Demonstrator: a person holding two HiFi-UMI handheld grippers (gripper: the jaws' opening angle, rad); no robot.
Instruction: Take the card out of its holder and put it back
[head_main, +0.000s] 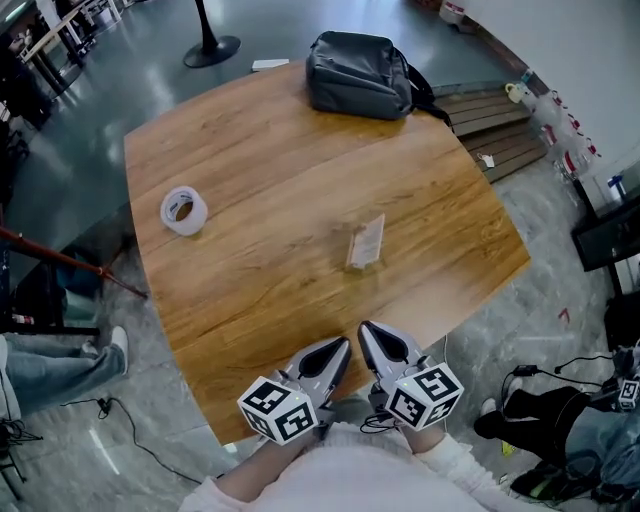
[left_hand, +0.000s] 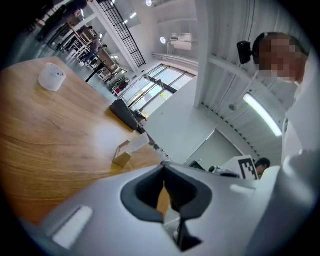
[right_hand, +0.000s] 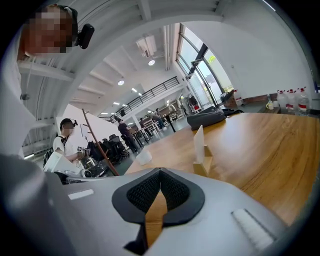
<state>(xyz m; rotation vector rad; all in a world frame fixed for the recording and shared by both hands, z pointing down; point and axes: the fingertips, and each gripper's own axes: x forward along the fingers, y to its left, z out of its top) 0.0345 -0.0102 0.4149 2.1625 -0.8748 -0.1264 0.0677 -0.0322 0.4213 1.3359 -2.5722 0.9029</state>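
The card (right_hand: 199, 142) is seen standing upright in the slot of its small wooden holder (right_hand: 202, 166), which is set near the middle of the wooden table (head_main: 260, 150). In the head view the holder is mostly covered by the card and is hard to make out, and nothing printed on the card can be read. On the person's side of the holder, over the table's near edge, the left gripper (head_main: 343, 345) and the right gripper (head_main: 364, 328) are held side by side, well apart from the holder. Both are clenched, tips pressed together, with nothing caught between them. To the left of the holder a roll of tape (head_main: 184, 211) is laid flat. Beyond the holder, at the far edge, a dark bag (head_main: 360, 75) is placed. The person's pale sleeves (head_main: 440, 470) are cut off by the frame's bottom edge.
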